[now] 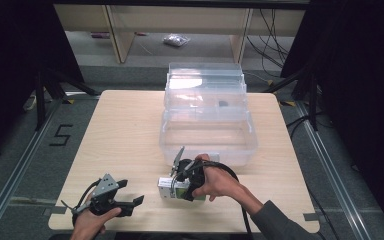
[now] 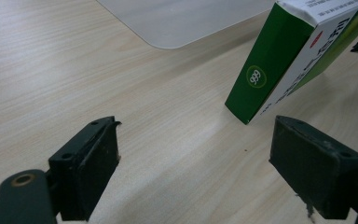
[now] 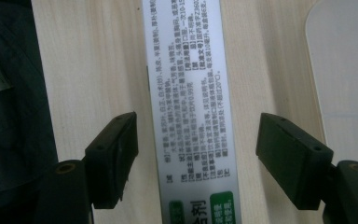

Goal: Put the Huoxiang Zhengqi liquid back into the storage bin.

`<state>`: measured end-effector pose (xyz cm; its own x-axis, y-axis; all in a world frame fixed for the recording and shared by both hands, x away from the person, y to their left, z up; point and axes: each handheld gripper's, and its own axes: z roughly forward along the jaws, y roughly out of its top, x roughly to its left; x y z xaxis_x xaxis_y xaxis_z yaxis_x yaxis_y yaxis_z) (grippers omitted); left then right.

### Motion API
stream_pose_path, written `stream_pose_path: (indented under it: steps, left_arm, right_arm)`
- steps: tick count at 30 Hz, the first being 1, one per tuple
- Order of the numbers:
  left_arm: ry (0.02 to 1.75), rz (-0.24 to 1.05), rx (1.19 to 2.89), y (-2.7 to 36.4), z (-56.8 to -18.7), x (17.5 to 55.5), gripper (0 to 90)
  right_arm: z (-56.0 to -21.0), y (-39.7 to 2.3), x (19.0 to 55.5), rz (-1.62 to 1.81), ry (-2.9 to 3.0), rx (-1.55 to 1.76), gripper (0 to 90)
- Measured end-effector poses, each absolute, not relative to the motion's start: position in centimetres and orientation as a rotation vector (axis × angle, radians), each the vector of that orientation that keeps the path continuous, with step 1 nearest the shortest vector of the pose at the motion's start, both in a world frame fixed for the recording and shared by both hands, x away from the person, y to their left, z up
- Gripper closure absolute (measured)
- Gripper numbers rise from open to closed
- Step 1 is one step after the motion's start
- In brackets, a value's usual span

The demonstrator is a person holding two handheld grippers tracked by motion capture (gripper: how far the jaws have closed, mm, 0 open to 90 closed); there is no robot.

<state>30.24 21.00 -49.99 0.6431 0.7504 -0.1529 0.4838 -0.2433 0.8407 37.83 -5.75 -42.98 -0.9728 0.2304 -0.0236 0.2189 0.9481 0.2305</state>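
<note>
I counted one carton [image 1: 172,188], green and white, standing on the bench [image 1: 125,135] near its front edge, just in front of one clear plastic bin [image 1: 207,135] whose lid stood raised at the back. Two grippers were in play. The left gripper [image 1: 130,192] sat at the front left of the bench in my left hand [image 1: 91,222], its jaws spread and holding nothing. In the left gripper view they stood wide apart over bare wood, with the carton's green end [image 2: 272,65] beyond the right-hand jaw, apart from it. The right gripper [image 1: 180,172] hovered over the carton, with my right hand [image 1: 220,182] wrapped round it. In the right gripper view its jaws were spread to either side of the carton's white printed face [image 3: 191,107], with wood showing in both gaps, so nothing was pinched.

One small dark item [image 1: 223,104] lay inside the bin, too small for me to identify. My right hand covered much of the carton from above. The print on the carton was too fine to read. A dark fabric [image 3: 9,107] with one small label was cut off at the left edge of the right gripper view.
</note>
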Motion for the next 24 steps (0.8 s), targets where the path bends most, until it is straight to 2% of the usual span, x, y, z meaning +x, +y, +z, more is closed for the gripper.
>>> stream_pose_path:
  steps: [24]
  left_arm:
    - [0.981,0.35,1.897,21.0,-49.9,30.2,14.8]
  right_arm:
    - [-44.6,-4.0,38.4,0.256,3.124,0.23,45.8]
